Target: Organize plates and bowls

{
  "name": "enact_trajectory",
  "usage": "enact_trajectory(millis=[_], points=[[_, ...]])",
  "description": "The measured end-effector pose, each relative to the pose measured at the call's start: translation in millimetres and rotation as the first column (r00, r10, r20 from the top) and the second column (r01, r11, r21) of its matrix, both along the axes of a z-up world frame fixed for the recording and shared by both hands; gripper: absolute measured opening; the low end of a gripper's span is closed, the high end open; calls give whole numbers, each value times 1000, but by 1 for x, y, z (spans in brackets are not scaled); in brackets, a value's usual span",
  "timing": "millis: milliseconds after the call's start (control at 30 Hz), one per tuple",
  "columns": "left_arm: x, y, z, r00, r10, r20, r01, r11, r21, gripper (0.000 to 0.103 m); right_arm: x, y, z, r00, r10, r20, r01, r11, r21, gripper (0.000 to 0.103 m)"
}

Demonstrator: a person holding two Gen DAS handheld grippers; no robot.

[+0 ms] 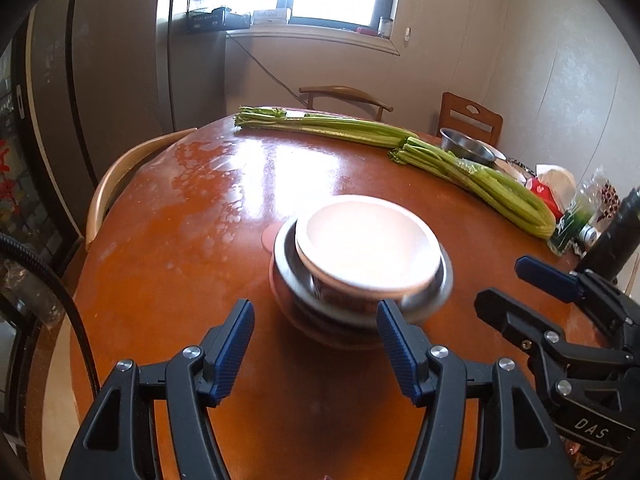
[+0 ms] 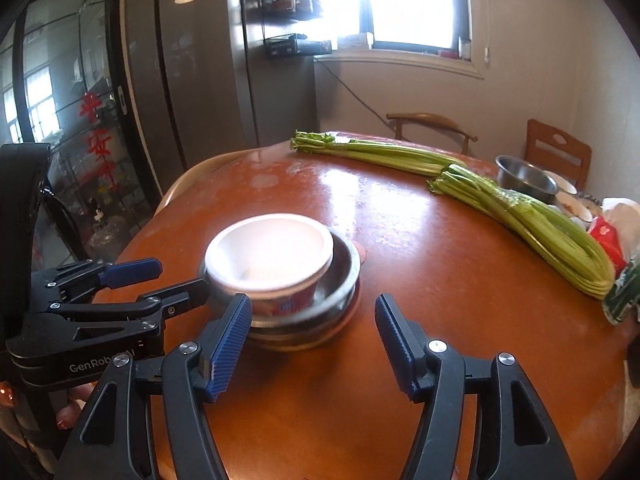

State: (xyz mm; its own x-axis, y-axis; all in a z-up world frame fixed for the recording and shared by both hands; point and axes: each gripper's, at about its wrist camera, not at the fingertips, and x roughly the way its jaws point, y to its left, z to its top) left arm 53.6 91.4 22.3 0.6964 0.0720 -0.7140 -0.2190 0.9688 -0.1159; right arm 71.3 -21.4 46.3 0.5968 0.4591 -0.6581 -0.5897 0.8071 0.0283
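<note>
A white bowl with a red printed side [image 1: 366, 242] [image 2: 270, 256] sits nested in a steel bowl [image 1: 442, 280] [image 2: 344, 276], stacked on more dishes with a pink plate [image 1: 269, 236] [image 2: 352, 306] at the bottom, on the round brown table [image 1: 200, 240] [image 2: 460, 280]. My left gripper [image 1: 314, 344] [image 2: 152, 276] is open and empty, just in front of the stack. My right gripper [image 2: 312, 336] [image 1: 508, 280] is open and empty, beside the stack on its right.
Two celery bunches [image 1: 472, 172] [image 2: 520, 212] lie across the far side. Another steel bowl [image 1: 466, 146] [image 2: 524, 178], small dishes and bags [image 1: 556, 188] [image 2: 612, 232] sit at the right edge. Chairs [image 1: 470, 116] [image 2: 558, 152] ring the table; a fridge [image 1: 120, 60] stands left.
</note>
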Motion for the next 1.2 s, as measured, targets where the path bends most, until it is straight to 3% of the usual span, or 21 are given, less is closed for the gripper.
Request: enact_trajectory(millis=[667,967,1200], points=[[-44,-28,-8,999,15,31,-16,999,50,65,-57,-40,-14,997,-77,27,76,996,55,70],[-48,-33,-24,1000,7,8,-7,1000,25,66,-70,-60,-38,992,-124,-14,125,990,60,73],[-49,-43,-39,1000,-2,-22,3,999,47,66,-71,-63,-55,988,-135,-75,138,990,40,73]])
